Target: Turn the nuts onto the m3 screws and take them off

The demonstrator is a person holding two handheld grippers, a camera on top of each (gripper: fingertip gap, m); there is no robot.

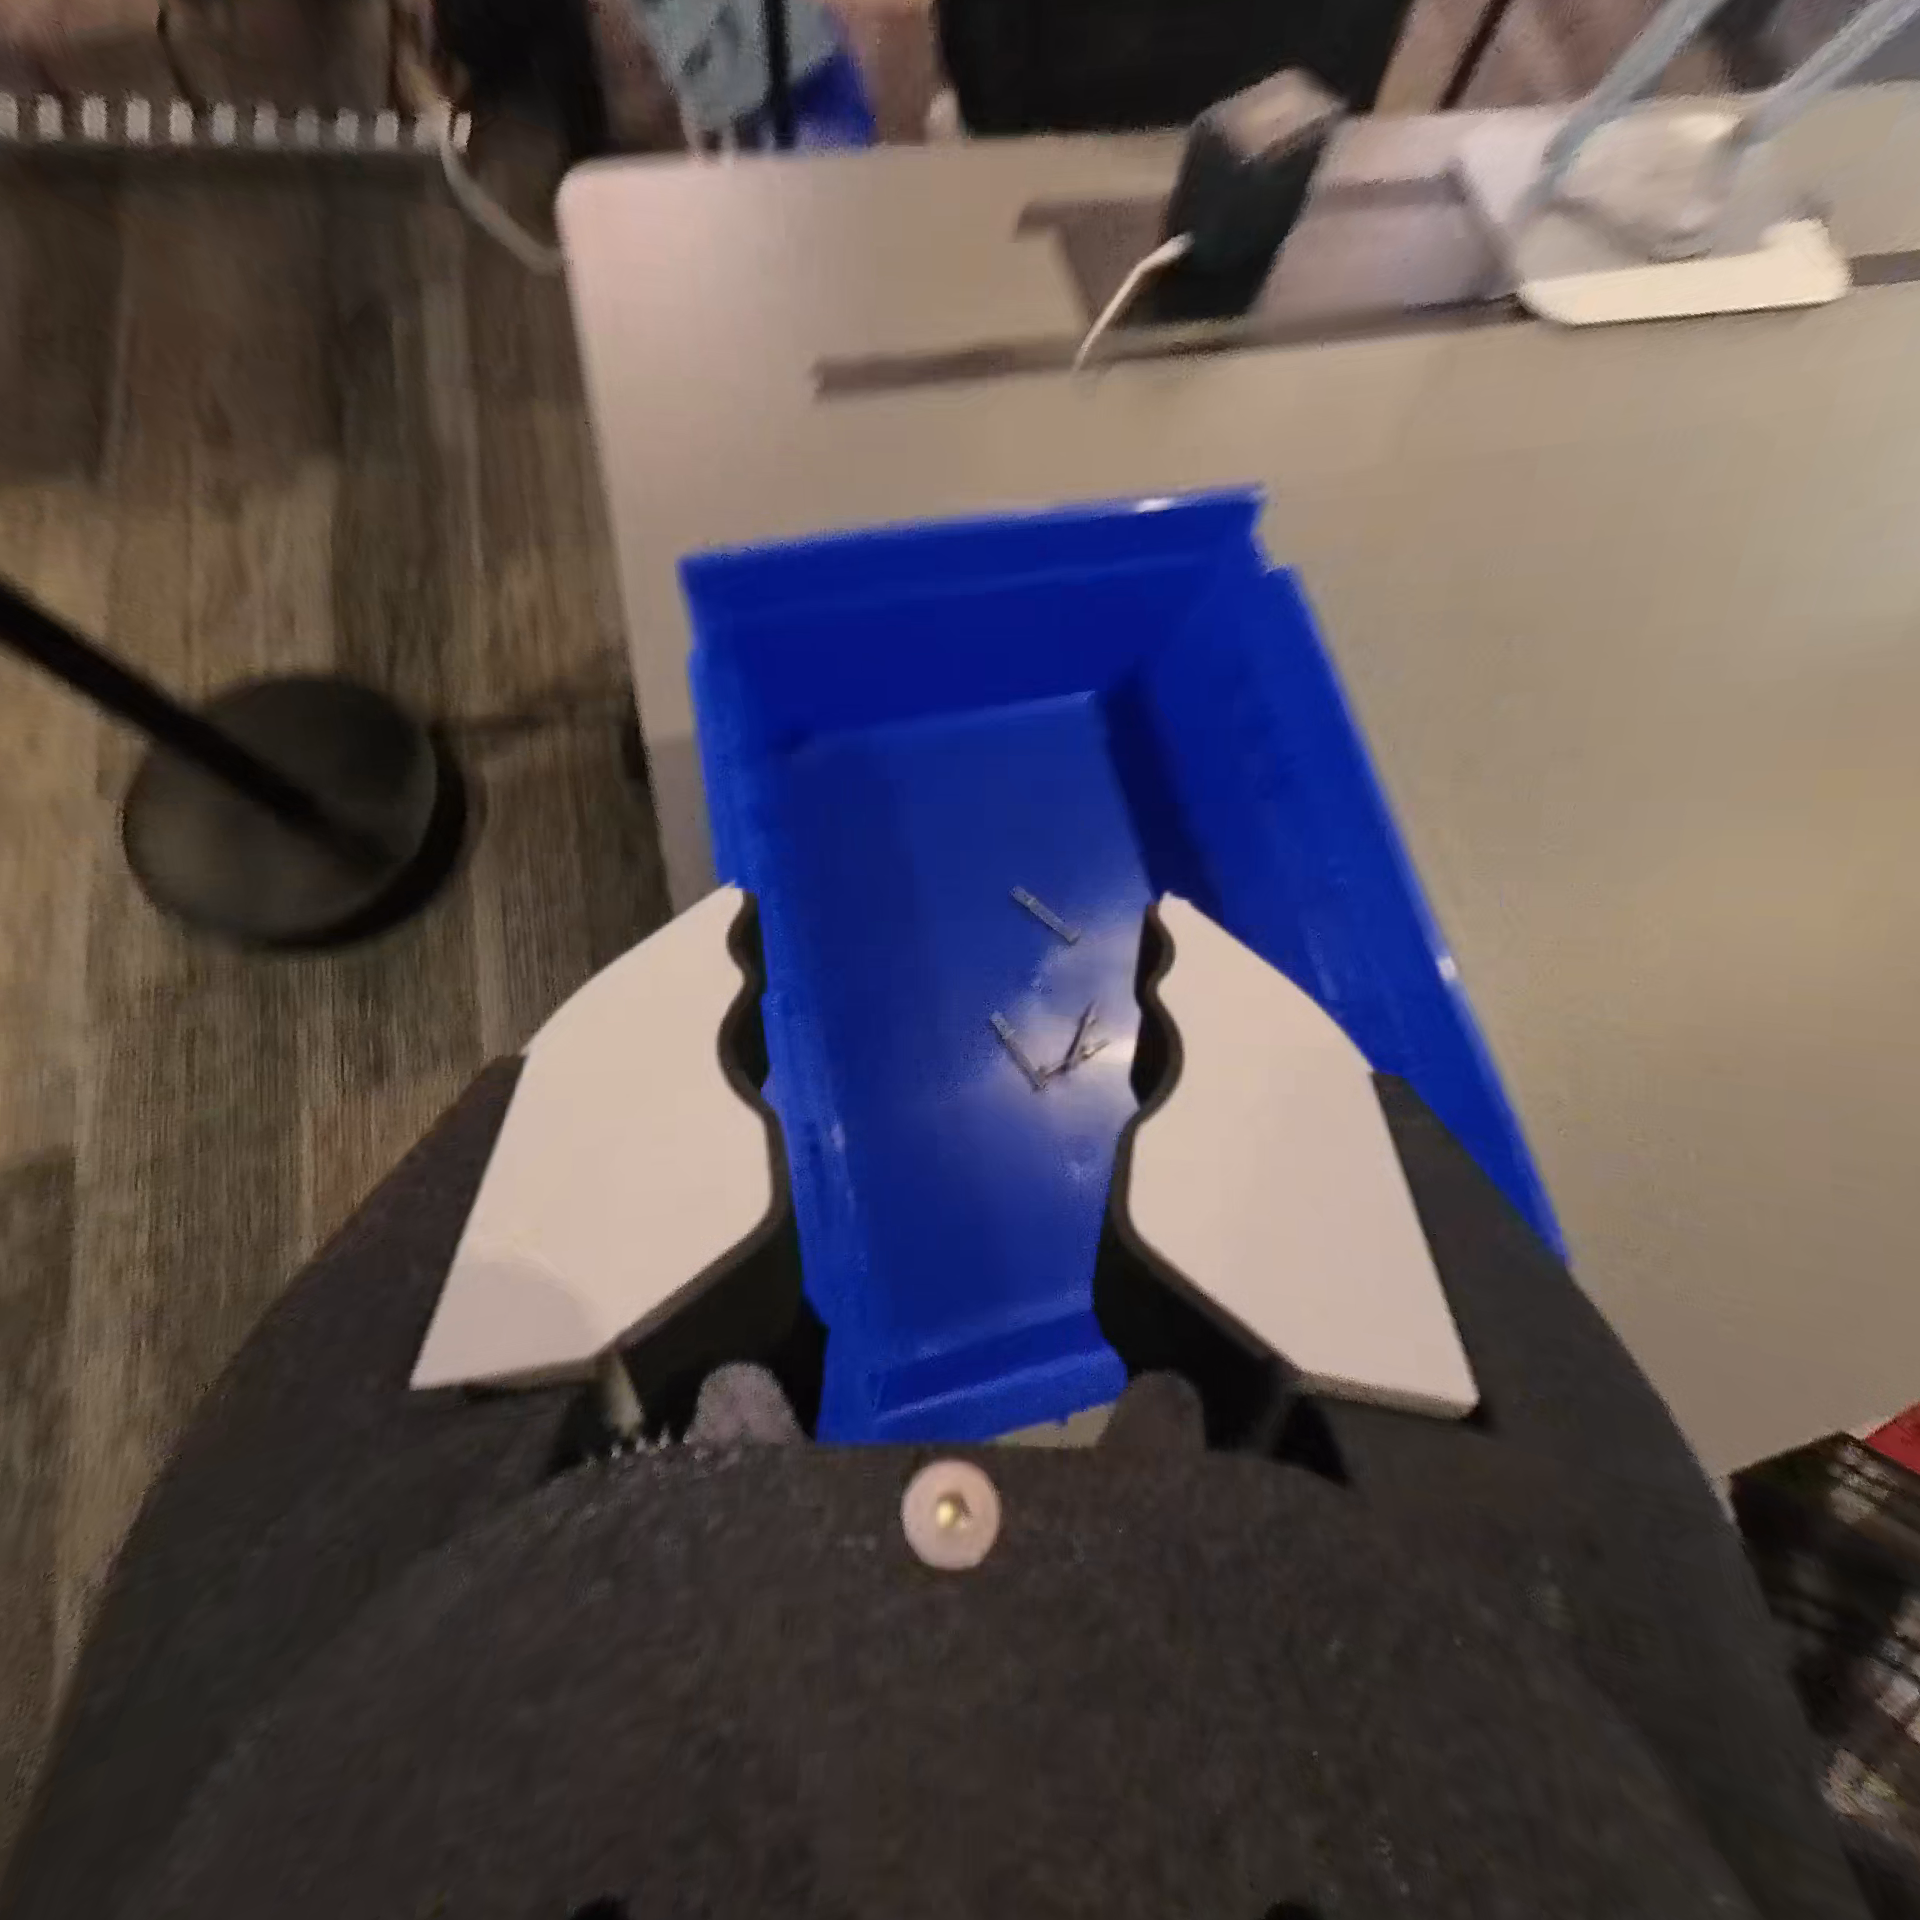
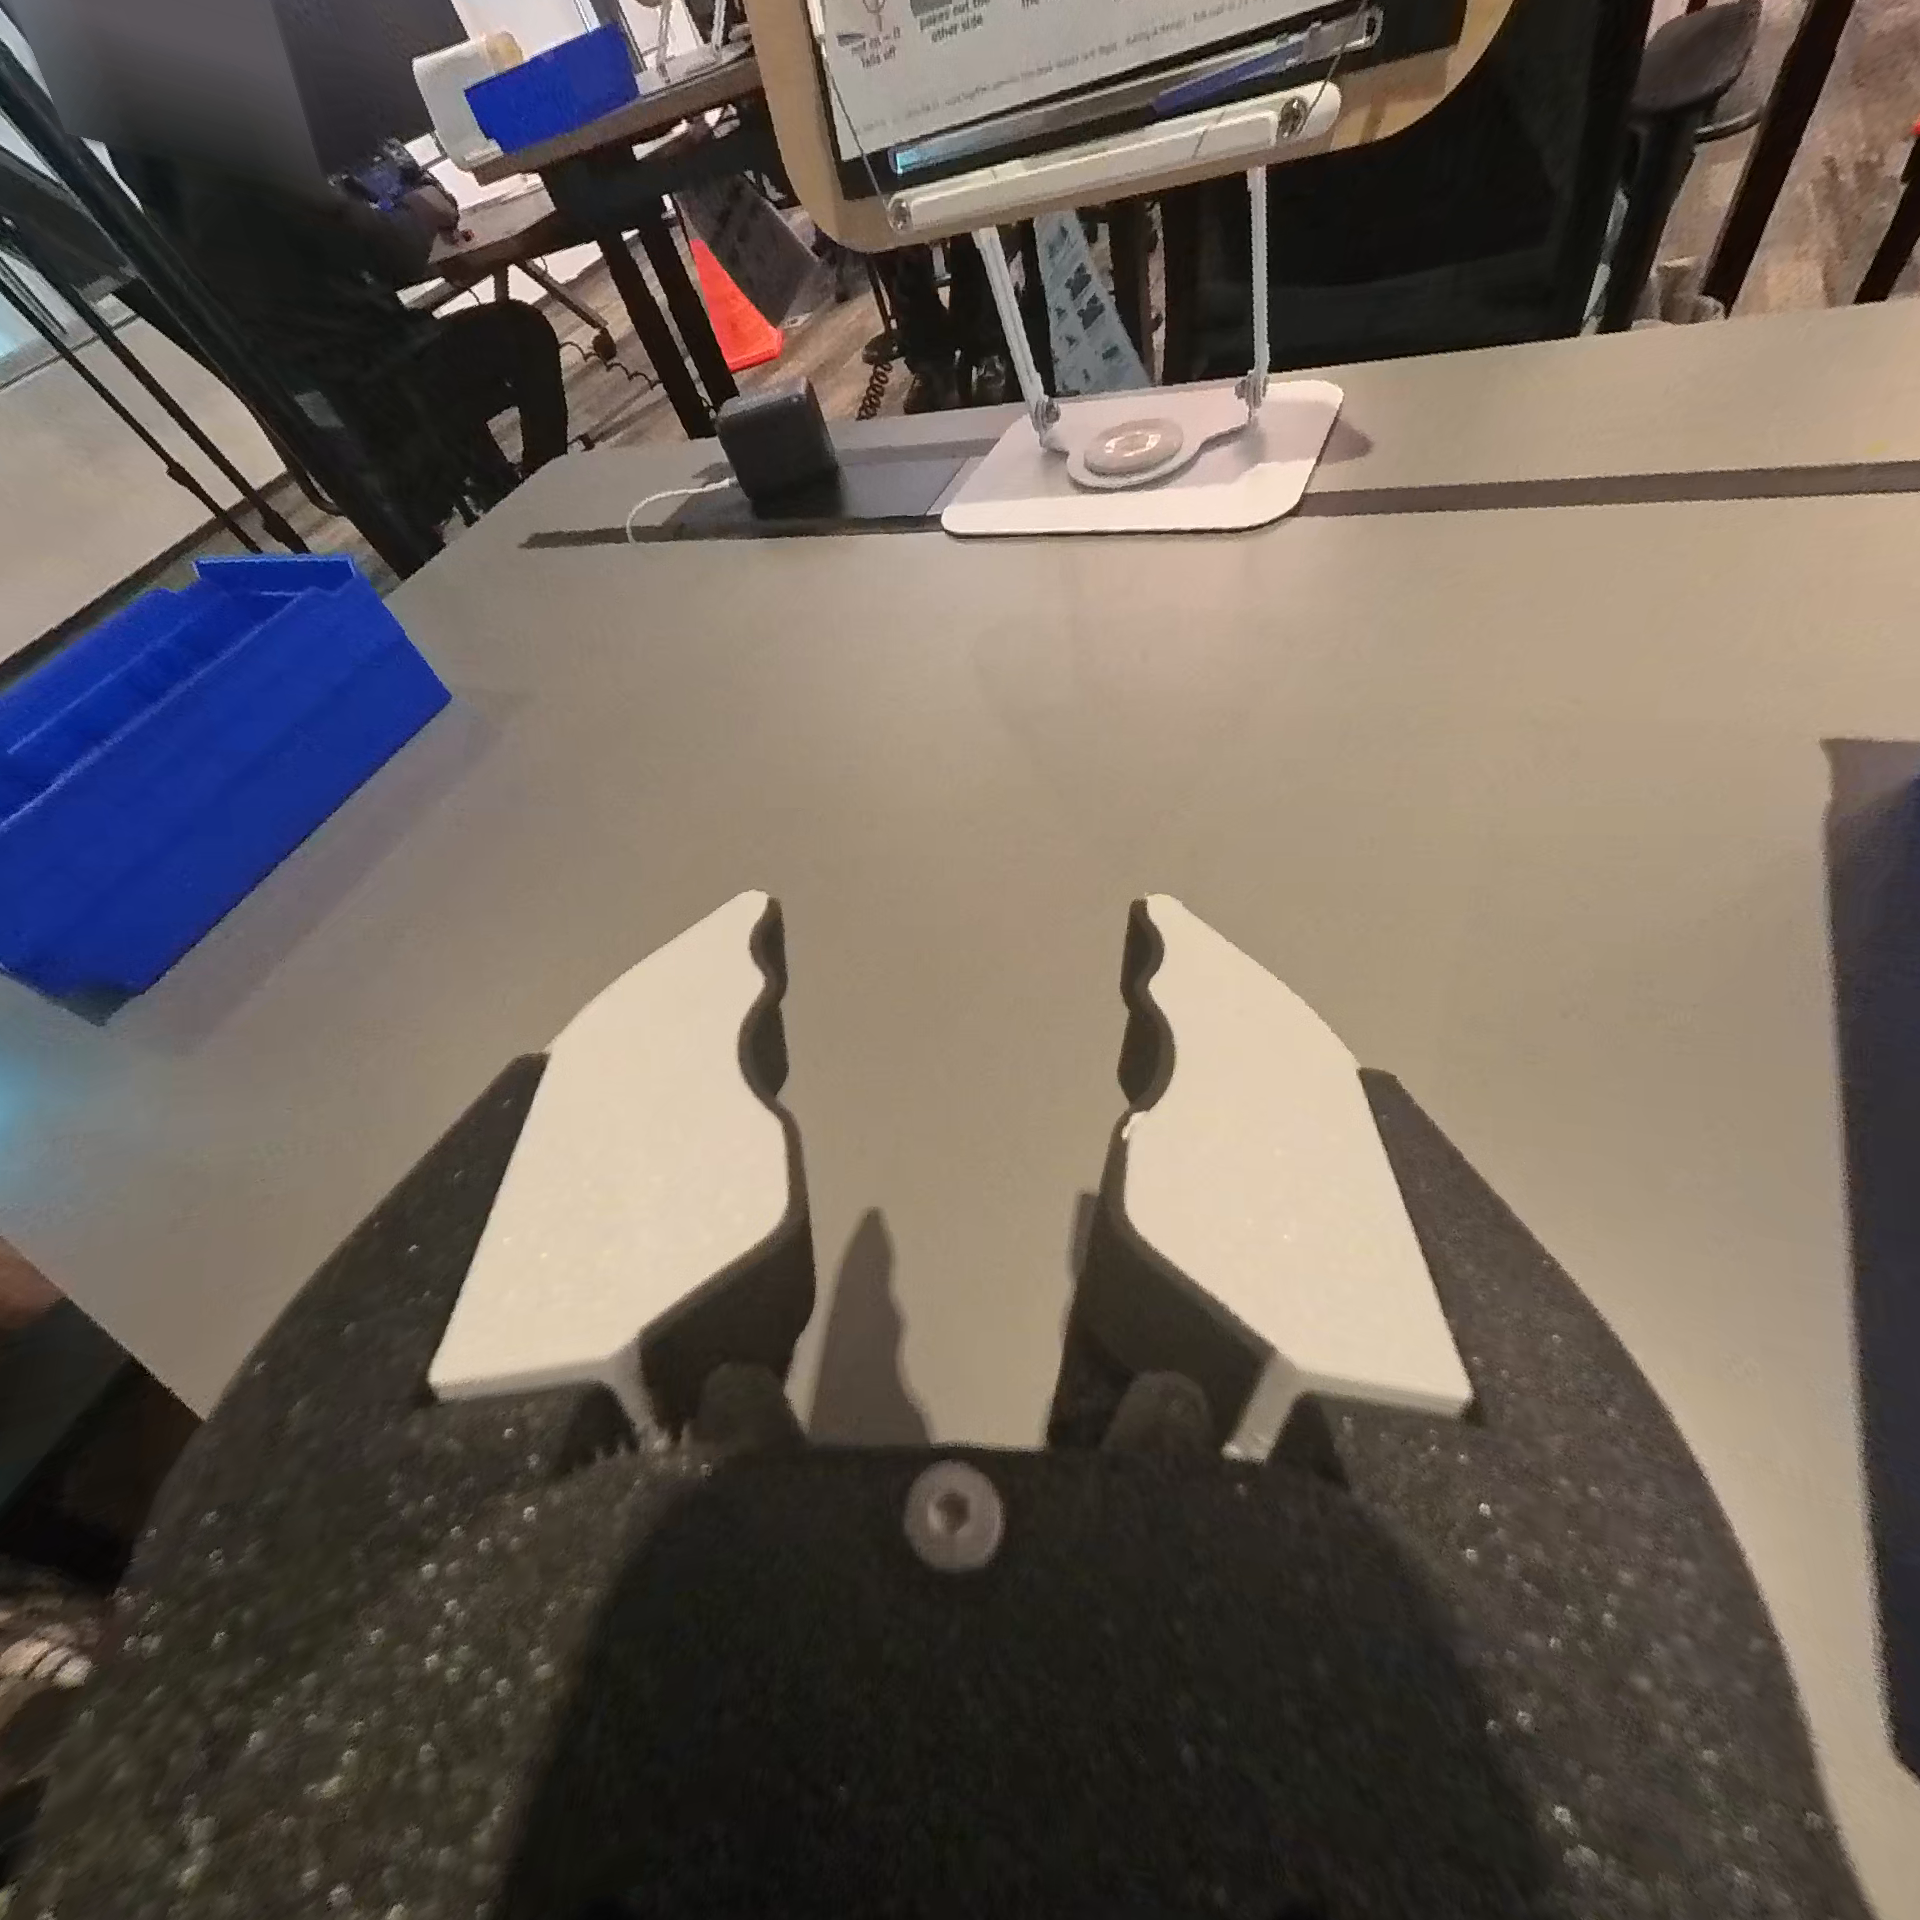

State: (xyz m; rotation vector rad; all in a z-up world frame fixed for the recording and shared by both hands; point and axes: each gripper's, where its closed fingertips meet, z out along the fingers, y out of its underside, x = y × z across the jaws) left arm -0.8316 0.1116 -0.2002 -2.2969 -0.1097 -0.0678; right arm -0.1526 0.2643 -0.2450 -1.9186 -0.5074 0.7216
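A blue plastic bin (image 1: pixel 935 644) stands near the left edge of the grey table (image 1: pixel 1558 727). Three small metal screws (image 1: pixel 1044 916) lie on its floor, one apart and two crossed closer to me. My left gripper (image 1: pixel 945 914) is open and empty, hovering over the bin with the screws between its fingers. The view is blurred. In the right wrist view the bin (image 2: pixel 187 769) sits at the far left. My right gripper (image 2: pixel 951 914) is open and empty above the bare table (image 2: pixel 1039 727). No nuts show clearly.
A white stand base (image 2: pixel 1143 468) holding a board and a black block (image 2: pixel 779 442) with a cable sit at the table's back. A dark mat (image 2: pixel 1881 1039) lies at the right edge. A black lamp base (image 1: pixel 291 810) stands on the wood floor left of the table. Some 70 centimeters of space lies between my two pairs of fingers.
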